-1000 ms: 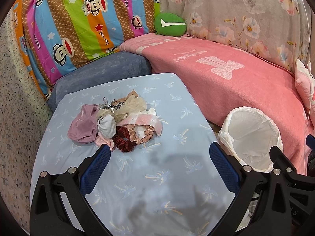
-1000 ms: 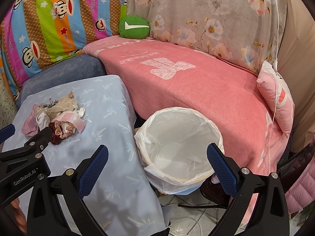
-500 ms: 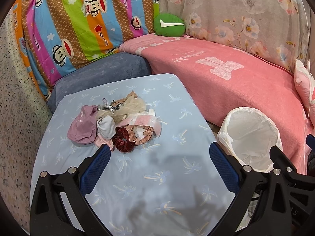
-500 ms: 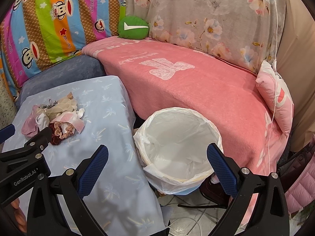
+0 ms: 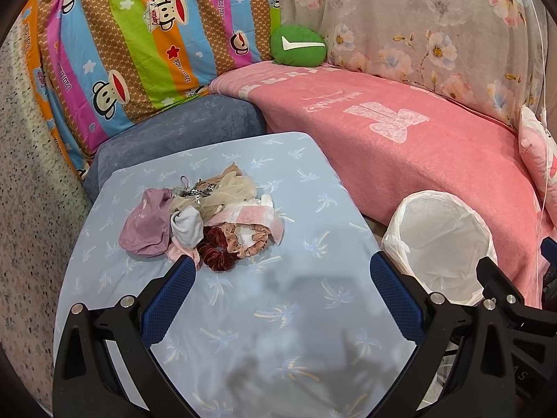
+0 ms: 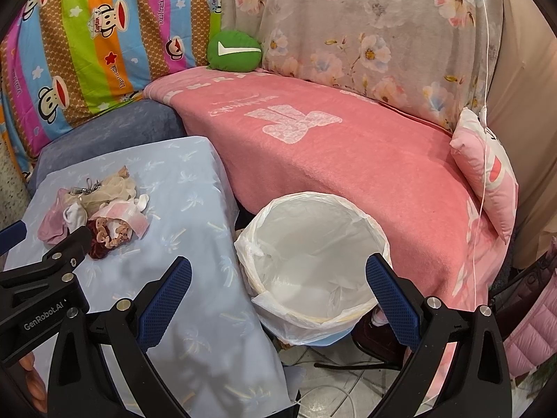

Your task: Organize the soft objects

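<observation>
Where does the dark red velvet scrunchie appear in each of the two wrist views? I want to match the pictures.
Left wrist view: the dark red velvet scrunchie lies left of centre, at the near edge of the pile, just beyond the left claw's left fingertip.
Right wrist view: the scrunchie lies far left, at mid height, partly behind the left claw's black frame.
Shared landmark: the white-lined bin, right of the blue-covered table.

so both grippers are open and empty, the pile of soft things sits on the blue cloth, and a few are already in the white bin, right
Not quite: the white bin is empty, as the right wrist view shows. The left gripper and right gripper are open and empty, and the pile sits on the blue cloth.
</observation>
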Demonstrator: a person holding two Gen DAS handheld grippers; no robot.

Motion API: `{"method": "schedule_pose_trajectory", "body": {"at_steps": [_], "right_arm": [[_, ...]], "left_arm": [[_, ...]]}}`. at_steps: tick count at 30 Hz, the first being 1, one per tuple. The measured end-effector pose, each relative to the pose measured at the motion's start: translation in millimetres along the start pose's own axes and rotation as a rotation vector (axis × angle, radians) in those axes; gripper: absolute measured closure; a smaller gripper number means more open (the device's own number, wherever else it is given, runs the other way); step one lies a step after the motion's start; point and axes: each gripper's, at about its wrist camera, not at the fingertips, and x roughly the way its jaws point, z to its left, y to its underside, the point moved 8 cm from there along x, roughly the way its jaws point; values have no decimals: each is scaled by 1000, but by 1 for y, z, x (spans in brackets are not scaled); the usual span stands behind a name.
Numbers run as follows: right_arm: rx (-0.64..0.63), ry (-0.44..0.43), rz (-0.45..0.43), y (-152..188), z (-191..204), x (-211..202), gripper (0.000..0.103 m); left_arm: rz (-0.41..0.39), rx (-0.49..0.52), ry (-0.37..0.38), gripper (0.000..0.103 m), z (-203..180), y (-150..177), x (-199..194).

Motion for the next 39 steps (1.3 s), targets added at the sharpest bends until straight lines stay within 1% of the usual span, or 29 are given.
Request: {"method": "schedule_pose_trajectory", "body": {"at_steps": [10,21,24,29,34,39], "right_arm": [[1,3,-7,3,1,-2,6],[-4,16,-22,0,9,-9,6],[-4,13,-29,-1,15,-10,6],[-15,0,-43,-6,33,-11,6],[-29,-35,-44,-11,63,-4,6],[-47,-81,-55,-17,104,7,6]], "left_arm": [[-2,1,3,7,-1,0,0],[-3,-4,34,7,3,-2,-2],[8,-19,52,7,14,-2,2],[10,-40,50,7,37,-2,10],[20,-88,23,7,73,-1,24],[-9,-119,-20,7,114,0,38]]}}
